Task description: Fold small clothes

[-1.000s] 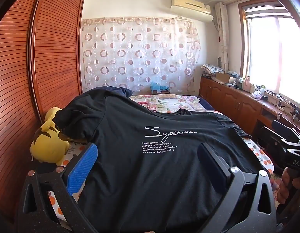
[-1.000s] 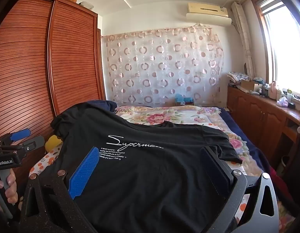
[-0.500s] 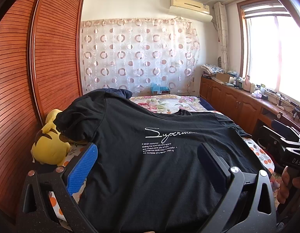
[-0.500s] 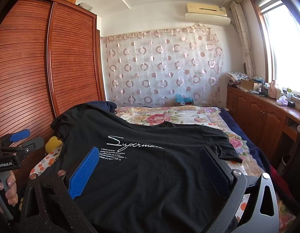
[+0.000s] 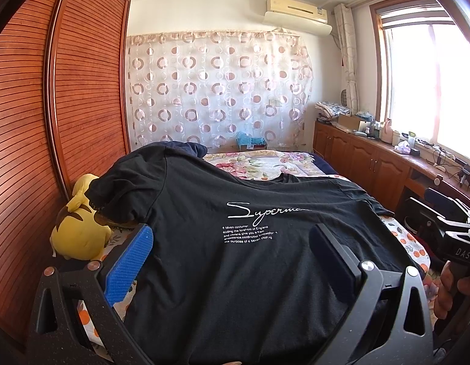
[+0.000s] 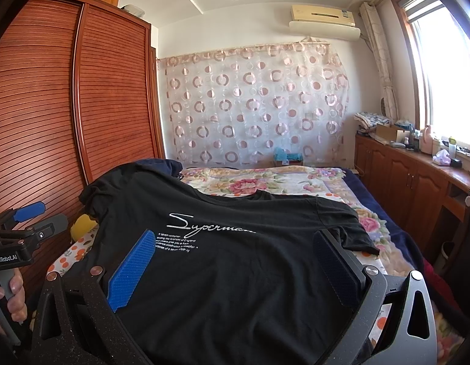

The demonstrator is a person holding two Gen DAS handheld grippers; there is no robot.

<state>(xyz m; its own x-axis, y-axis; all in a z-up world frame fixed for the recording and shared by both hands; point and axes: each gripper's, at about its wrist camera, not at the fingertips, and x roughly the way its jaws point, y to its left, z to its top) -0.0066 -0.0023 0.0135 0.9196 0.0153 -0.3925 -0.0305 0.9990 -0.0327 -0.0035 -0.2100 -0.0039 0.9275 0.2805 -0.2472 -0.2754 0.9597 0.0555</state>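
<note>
Left wrist view is showing almost no change since a second ago: the black printed cotton T-shirt (image 5: 235, 243) is lying flat on the floral bed (image 5: 265, 164), while the left gripper (image 5: 231, 252) and right gripper (image 6: 235, 258) are hovering, jaws wide, folding not begun.

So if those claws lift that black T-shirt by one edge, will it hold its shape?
Probably not. The black T-shirt already sags over the yellow plush toy, so it looks floppy. It seems thin and light, likely to drape and crease. The open left gripper would grab bunched cloth.
</note>
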